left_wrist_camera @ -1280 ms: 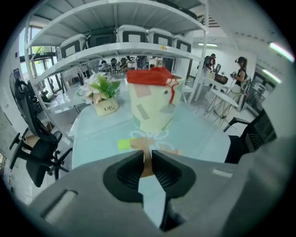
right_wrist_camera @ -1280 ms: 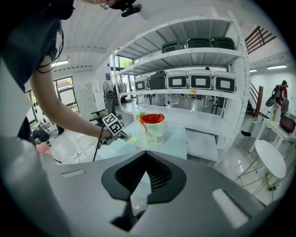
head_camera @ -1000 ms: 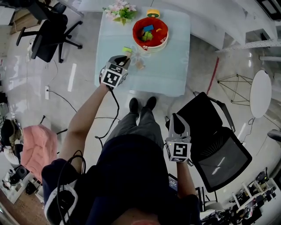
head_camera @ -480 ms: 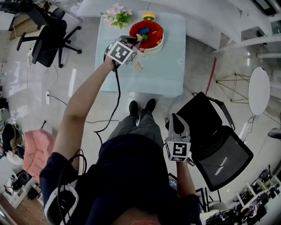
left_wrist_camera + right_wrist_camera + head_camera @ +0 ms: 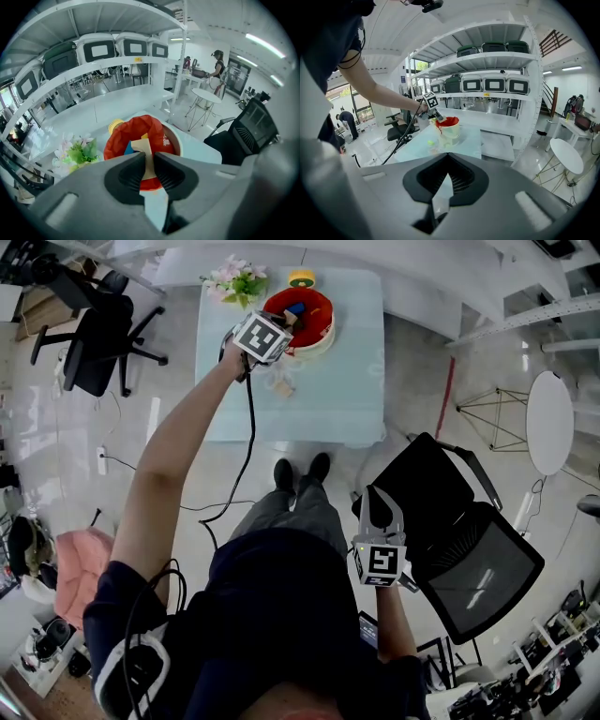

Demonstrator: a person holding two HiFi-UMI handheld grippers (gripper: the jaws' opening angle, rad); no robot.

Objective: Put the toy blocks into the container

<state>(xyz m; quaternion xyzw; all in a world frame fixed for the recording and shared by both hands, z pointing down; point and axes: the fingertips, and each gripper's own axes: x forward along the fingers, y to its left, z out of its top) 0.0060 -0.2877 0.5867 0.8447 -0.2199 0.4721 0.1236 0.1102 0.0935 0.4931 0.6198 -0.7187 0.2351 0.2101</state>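
Note:
A red-lined round container [image 5: 322, 313] stands at the far side of the pale glass table [image 5: 347, 381], with blue and yellow blocks inside. My left gripper [image 5: 287, 324] hangs over its near rim, shut on a beige block [image 5: 146, 154]. In the left gripper view the container [image 5: 117, 140] lies straight below the jaws, a blue block [image 5: 127, 149] showing in it. A small pale block [image 5: 281, 386] lies on the table in front of the container. My right gripper [image 5: 374, 493] is held low beside my lap, shut and empty. The right gripper view shows the container [image 5: 449, 127] far off and a green block [image 5: 431, 141] on the table.
A flower bunch [image 5: 232, 282] and a yellow toy [image 5: 301, 277] sit behind the container. A black office chair [image 5: 94, 343] stands left of the table. Another black chair [image 5: 459, 540] is close at my right, and a round white table [image 5: 548, 423] stands beyond it.
My left gripper has carried the beige block from the table's near left up and across to above the container. The right gripper has stayed where it was.

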